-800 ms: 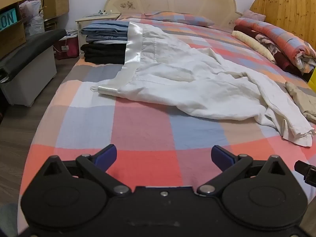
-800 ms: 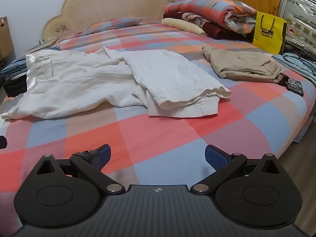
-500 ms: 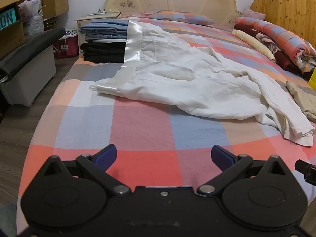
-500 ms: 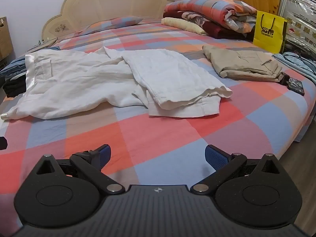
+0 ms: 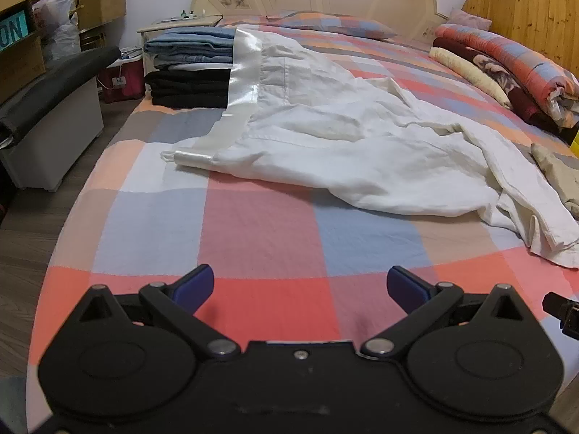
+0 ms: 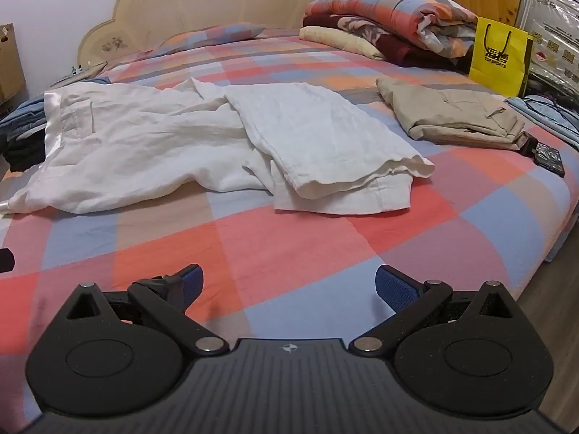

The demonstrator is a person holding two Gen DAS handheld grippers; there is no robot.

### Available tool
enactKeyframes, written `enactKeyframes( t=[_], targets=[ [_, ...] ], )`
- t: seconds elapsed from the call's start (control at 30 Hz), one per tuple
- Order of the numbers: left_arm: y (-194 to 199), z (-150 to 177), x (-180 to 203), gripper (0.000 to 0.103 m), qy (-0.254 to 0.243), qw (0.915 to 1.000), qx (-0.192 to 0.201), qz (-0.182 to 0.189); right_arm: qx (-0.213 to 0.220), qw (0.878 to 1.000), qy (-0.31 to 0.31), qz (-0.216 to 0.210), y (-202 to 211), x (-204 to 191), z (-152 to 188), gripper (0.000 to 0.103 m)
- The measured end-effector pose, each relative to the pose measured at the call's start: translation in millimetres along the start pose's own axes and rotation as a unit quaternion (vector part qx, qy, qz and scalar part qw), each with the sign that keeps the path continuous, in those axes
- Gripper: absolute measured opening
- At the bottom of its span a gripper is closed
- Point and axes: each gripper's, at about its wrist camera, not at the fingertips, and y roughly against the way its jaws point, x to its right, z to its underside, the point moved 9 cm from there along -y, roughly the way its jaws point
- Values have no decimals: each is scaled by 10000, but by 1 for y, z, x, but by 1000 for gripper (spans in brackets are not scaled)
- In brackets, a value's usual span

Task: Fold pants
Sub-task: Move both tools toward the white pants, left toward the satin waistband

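Left gripper (image 5: 300, 282): jaws spread wide, nothing between them, tilted downward.
Right gripper (image 6: 288, 282): jaws spread wide, nothing between them, tilted downward.
Blue pads (image 6: 392, 286): bare, touching nothing.

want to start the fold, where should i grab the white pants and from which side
Take the white pants by the satin waistband, coming from the near bed edge: it lies as a flat exposed strip. The stacked leg hems suit the open right gripper; the left gripper is also open.
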Motion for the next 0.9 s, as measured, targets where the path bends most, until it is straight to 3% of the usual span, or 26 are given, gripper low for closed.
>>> enactKeyframes(
  t=[0.9],
  targets=[
    [-26,-9,-12,103,143,9992,-157,-330,-157,9995,138,-223,-26,-16,-4,103]
  ],
)
